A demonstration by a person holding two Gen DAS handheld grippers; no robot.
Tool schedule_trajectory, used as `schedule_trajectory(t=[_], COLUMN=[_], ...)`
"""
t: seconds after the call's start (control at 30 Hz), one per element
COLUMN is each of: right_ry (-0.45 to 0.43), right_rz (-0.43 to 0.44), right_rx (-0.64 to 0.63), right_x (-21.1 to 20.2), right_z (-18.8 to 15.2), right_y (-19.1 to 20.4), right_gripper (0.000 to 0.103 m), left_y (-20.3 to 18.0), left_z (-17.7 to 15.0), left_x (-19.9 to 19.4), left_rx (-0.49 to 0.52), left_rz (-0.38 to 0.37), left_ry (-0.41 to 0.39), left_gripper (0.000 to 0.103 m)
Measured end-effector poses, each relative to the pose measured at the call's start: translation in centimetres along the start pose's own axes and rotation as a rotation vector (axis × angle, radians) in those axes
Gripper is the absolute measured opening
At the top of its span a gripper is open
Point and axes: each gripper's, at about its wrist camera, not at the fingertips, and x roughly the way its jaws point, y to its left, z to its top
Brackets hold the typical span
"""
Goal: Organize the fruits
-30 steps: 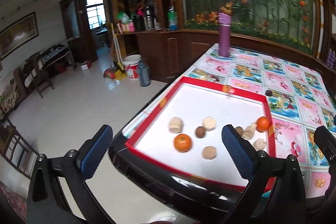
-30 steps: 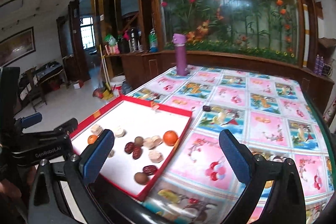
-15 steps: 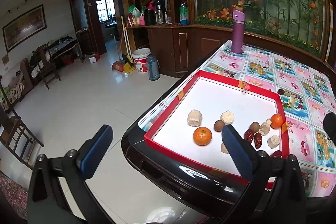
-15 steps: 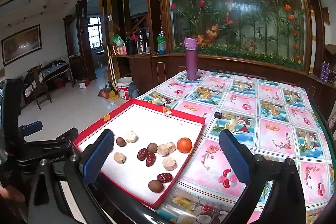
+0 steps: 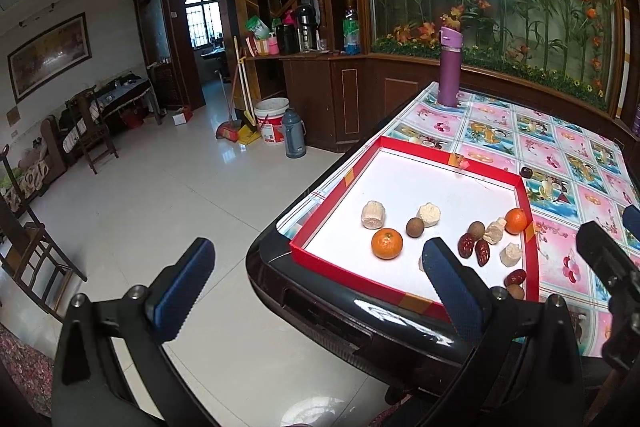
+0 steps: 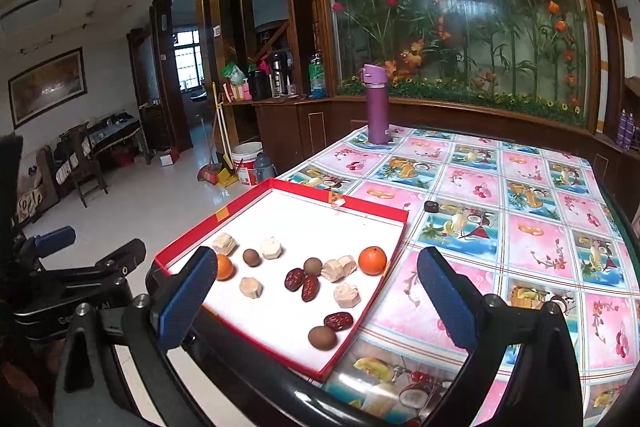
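Daylight fills the room, most of it pouring from a blown-out white patch at the top of the glass flower wall (image 6: 460,7), which flares and washes out the stems around it. A far window (image 5: 202,17) glows pale. The tiled floor (image 5: 160,207) shines with soft reflections, and the dark table edge (image 5: 360,311) carries sharp white highlights. The white inside of the red tray (image 6: 304,227) is bright and evenly lit, with only faint, short shadows under the fruits. Both views bow strongly, straight posts curving outward, and the corners fall off to black. Focus is fairly crisp throughout, softening slightly towards the rim
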Motion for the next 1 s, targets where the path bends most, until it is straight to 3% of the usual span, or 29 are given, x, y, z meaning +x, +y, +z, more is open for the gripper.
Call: schedule_trajectory(t=[0.6,1.0], right_ry=[-0.059,-0.050], right_rz=[0.019,0.026], right_rx=[0.000,-0.009], right_x=[-2.8,-2.9], right_z=[0.2,0.1], right_y=[0.9,1.6], right_gripper=[0.100,0.100], left_y=[0.7,1.3], left_z=[-0.6,-0.3], left_x=[-3.7,-4.3], left_rx=[0.012,0.000], left_rz=[0.021,0.022], left_ry=[-0.045,-0.053], left_gripper=[0.103,0.103])
